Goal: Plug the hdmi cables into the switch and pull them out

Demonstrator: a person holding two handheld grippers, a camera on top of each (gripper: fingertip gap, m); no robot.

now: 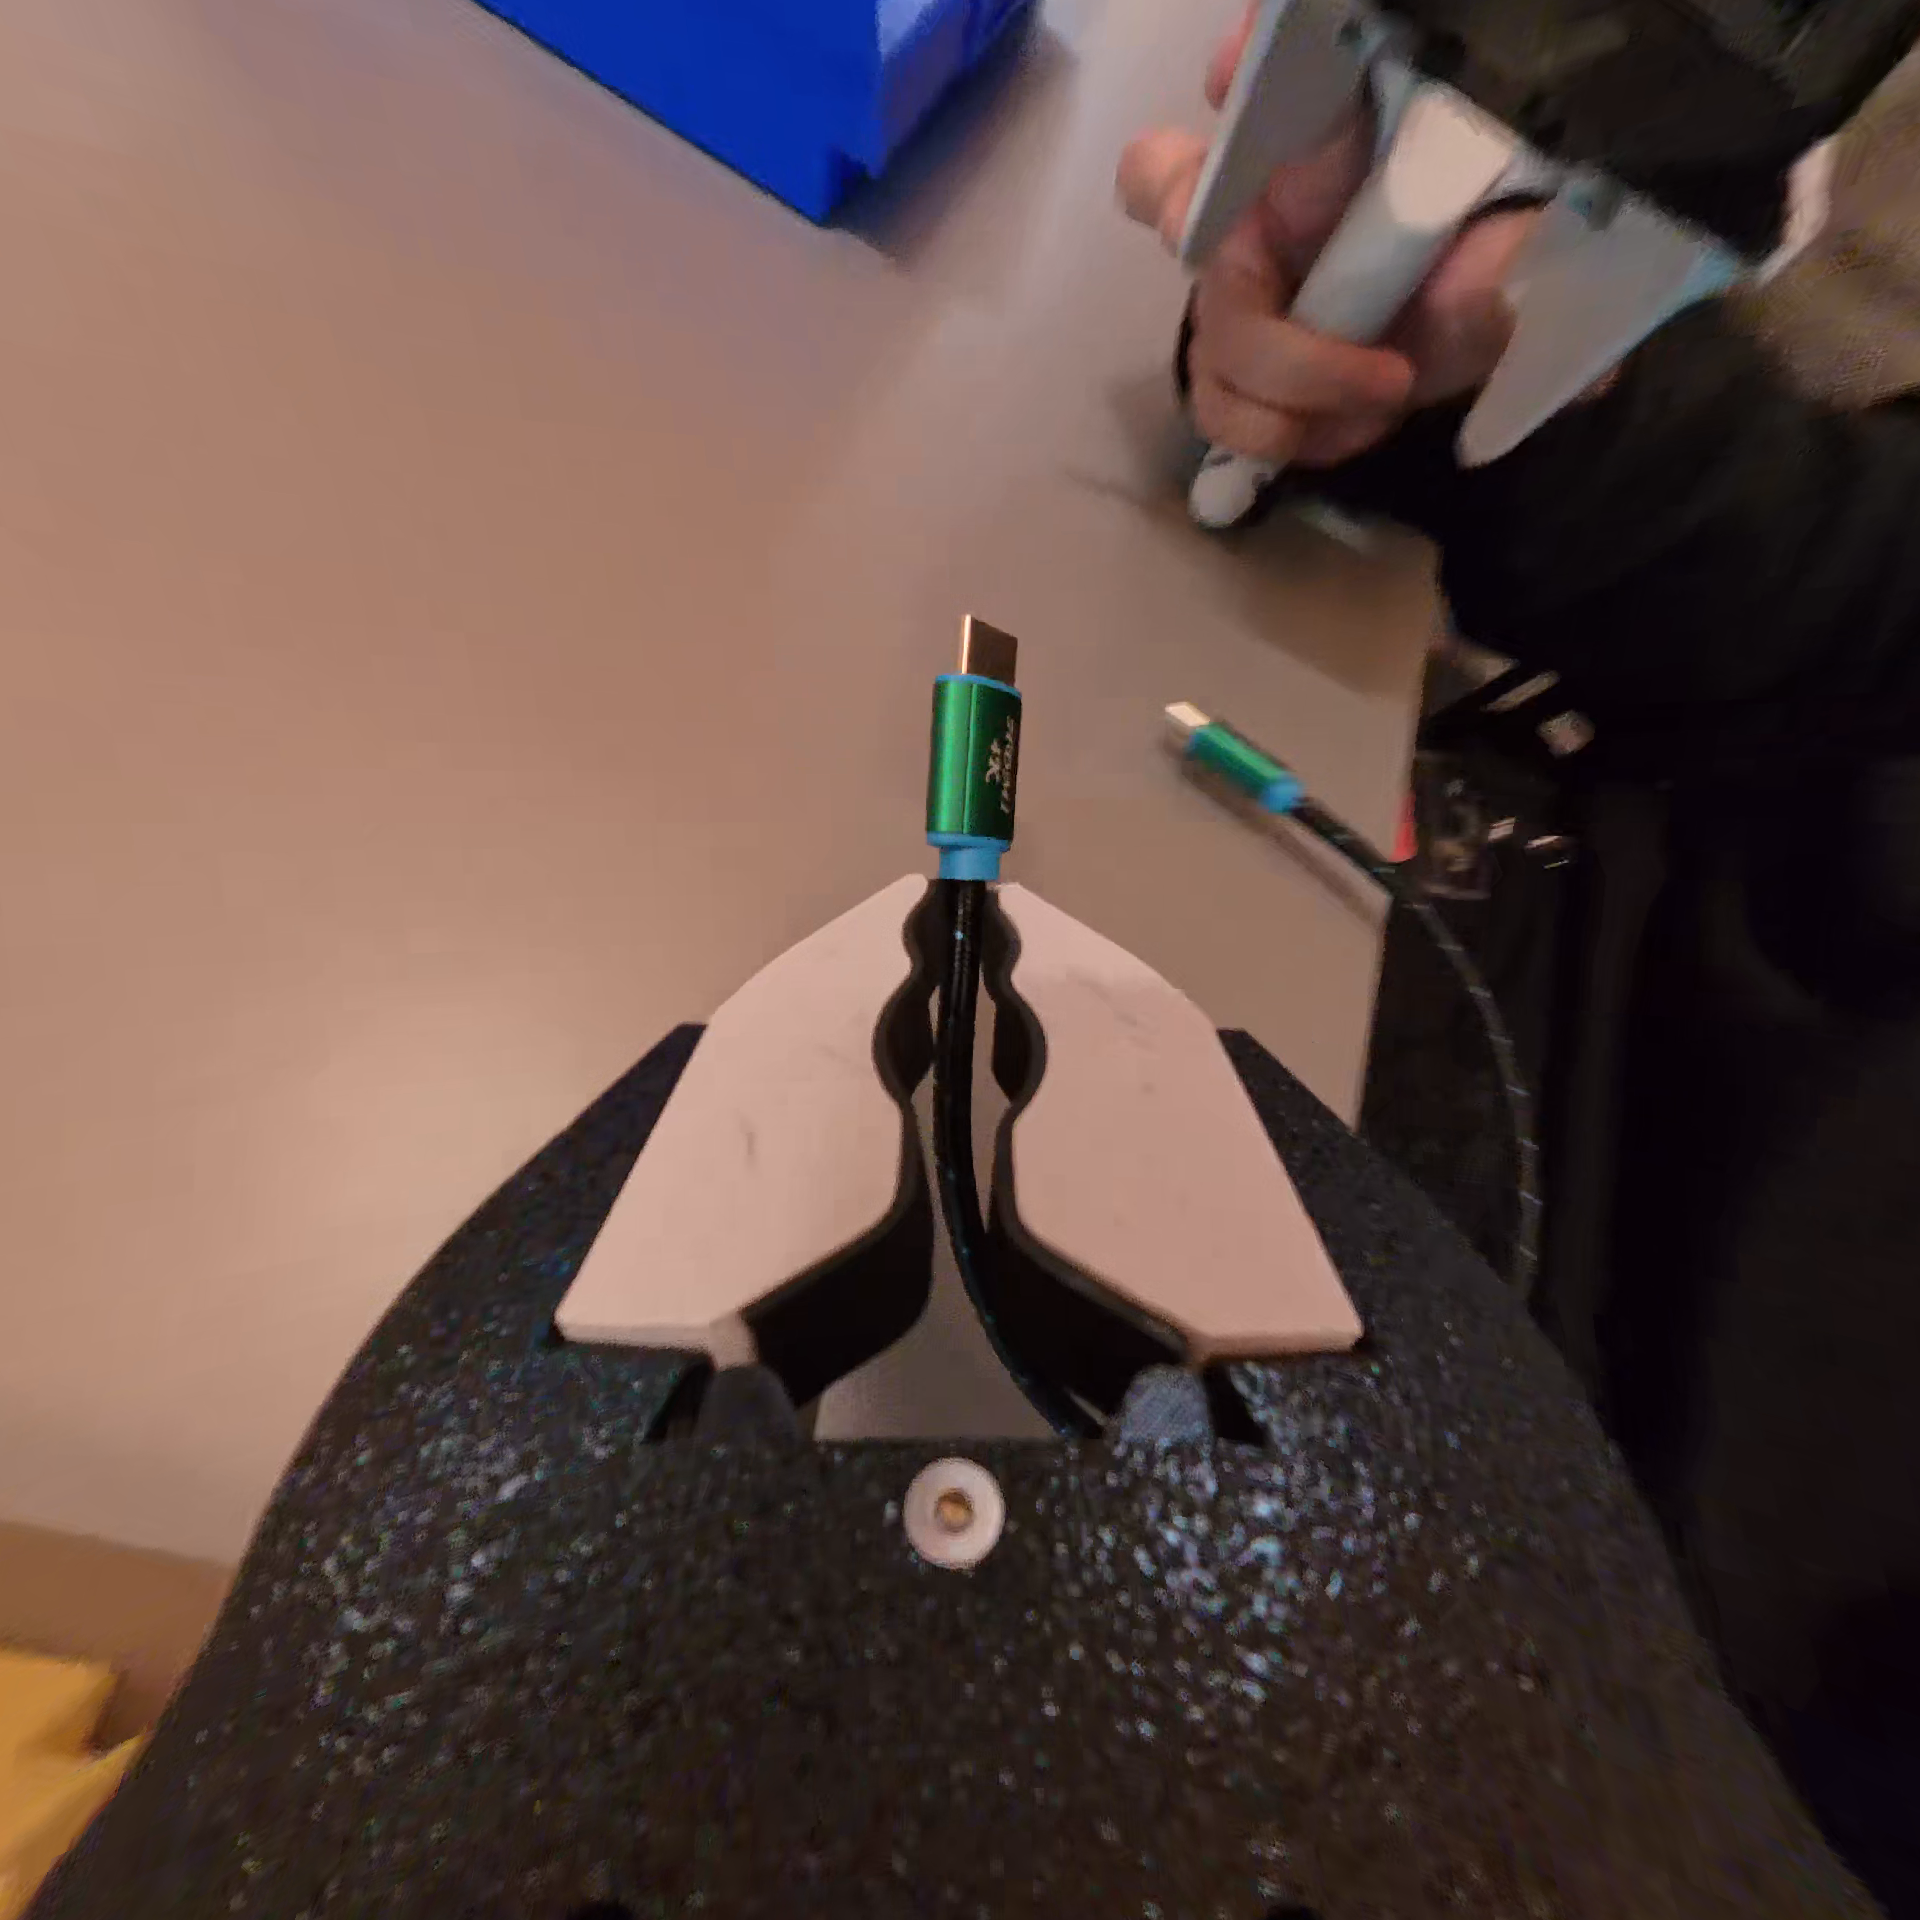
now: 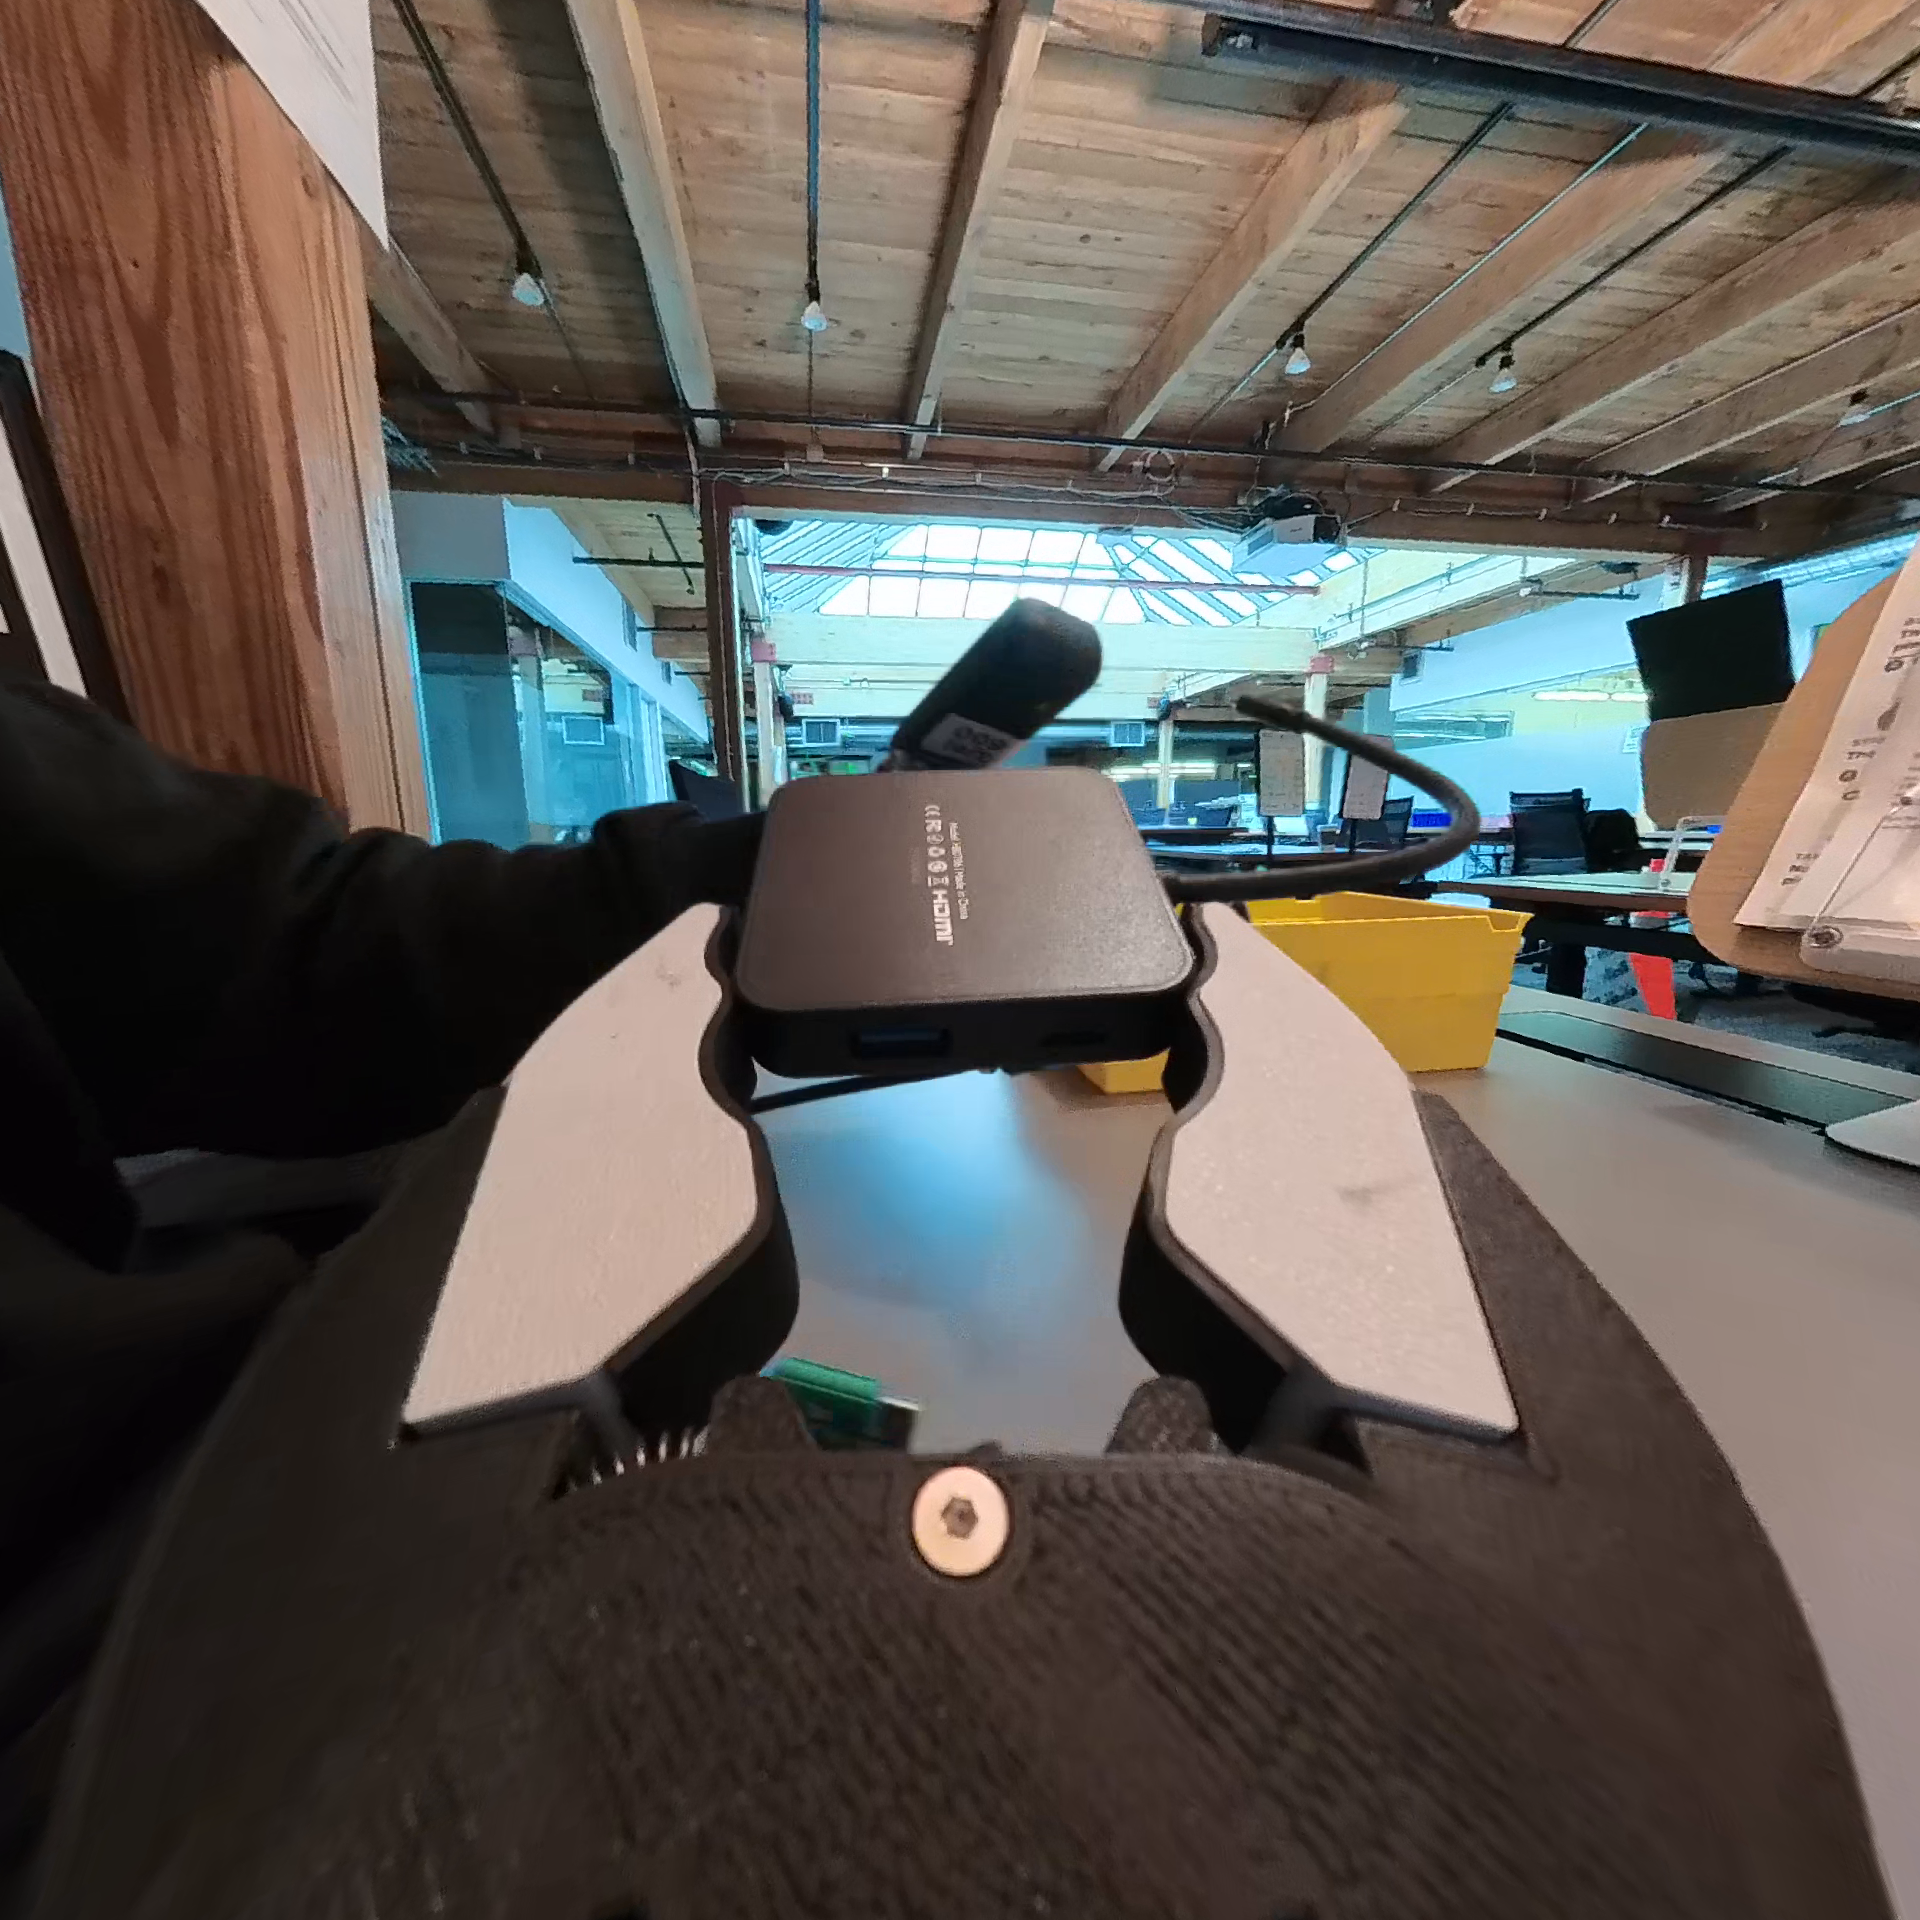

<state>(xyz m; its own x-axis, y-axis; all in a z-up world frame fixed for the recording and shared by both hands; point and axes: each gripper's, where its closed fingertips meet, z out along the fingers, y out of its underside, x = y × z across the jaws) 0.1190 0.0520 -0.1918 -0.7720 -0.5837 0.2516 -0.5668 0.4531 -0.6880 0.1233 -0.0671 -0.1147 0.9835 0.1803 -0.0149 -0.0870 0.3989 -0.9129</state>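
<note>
My left gripper (image 1: 961, 883) is shut on the black braided cable just behind a green HDMI plug (image 1: 971, 764), which sticks out past the fingertips, metal tip forward, above the table. A second green HDMI plug (image 1: 1236, 764) lies on the table near its right edge, its cable hanging over. My right gripper (image 2: 961, 987) is shut on the black switch box (image 2: 961, 899), held level above the table with two ports facing me. A short black cable (image 2: 1382, 821) curls from its right side. A green plug (image 2: 847, 1403) shows low between the fingers.
A blue box (image 1: 790, 94) lies at the table's far side. A person's hand (image 1: 1299, 343) holds the white handle of the other gripper at upper right. A yellow bin (image 2: 1392, 977) stands behind the switch, with a wooden stand (image 2: 1787, 810) at right and a wooden pillar (image 2: 208, 416) at left.
</note>
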